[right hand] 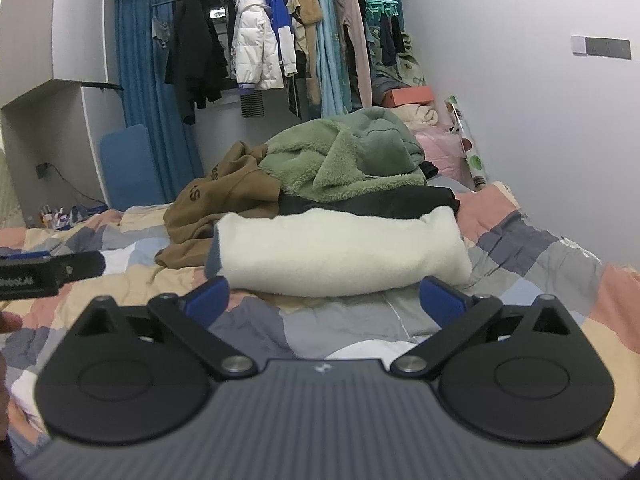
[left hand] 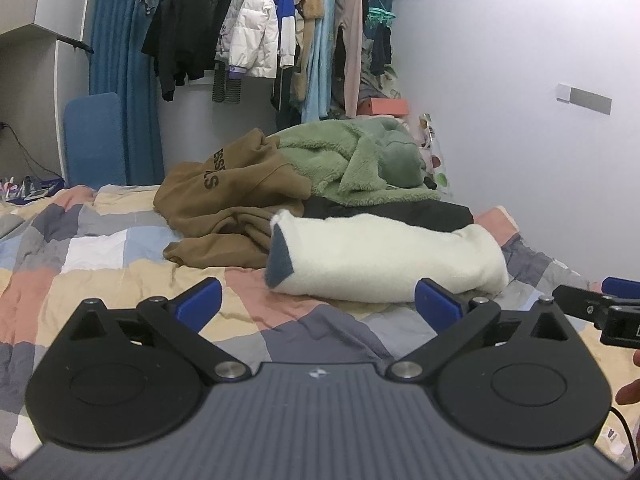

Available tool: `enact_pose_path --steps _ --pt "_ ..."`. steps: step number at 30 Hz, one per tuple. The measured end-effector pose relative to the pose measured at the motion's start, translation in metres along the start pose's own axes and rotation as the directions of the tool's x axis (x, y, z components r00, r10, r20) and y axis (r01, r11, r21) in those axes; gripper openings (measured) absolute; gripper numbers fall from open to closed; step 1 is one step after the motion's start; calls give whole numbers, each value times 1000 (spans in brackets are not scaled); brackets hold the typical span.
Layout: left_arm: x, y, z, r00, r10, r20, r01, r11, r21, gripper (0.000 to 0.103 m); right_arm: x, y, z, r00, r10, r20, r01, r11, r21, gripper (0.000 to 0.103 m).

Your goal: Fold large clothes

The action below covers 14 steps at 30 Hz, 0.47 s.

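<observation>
A cream fleece garment (left hand: 384, 256) (right hand: 340, 252) lies folded into a thick bundle on the patchwork quilt (left hand: 100, 264) (right hand: 540, 256), a grey-blue patch showing at its left end. My left gripper (left hand: 318, 306) stands open just in front of the bundle, nothing between its blue pads. My right gripper (right hand: 324, 304) is open too, close before the same bundle and empty. Behind the bundle lie a black garment (left hand: 400, 210), a brown hoodie (left hand: 228, 200) (right hand: 216, 208) and a green fleece (left hand: 360, 160) (right hand: 348, 156) in a loose heap.
A rail of hanging clothes (left hand: 260, 28) (right hand: 272, 40) and blue curtains (left hand: 124, 60) close off the far end. A white wall (left hand: 540, 100) runs along the right of the bed. A blue chair back (left hand: 94, 140) and a desk nook stand at left.
</observation>
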State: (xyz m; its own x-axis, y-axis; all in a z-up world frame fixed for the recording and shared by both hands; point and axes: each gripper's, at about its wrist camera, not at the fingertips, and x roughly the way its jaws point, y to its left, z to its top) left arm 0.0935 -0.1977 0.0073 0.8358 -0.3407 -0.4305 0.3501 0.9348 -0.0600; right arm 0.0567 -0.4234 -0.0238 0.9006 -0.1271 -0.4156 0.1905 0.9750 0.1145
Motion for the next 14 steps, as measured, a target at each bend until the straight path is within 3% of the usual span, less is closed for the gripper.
enact_pose_path --steps 14 --pt "-2 -5 -2 1000 8 14 -8 1000 15 103 1 2 -4 1000 8 -9 -8 1000 2 103"
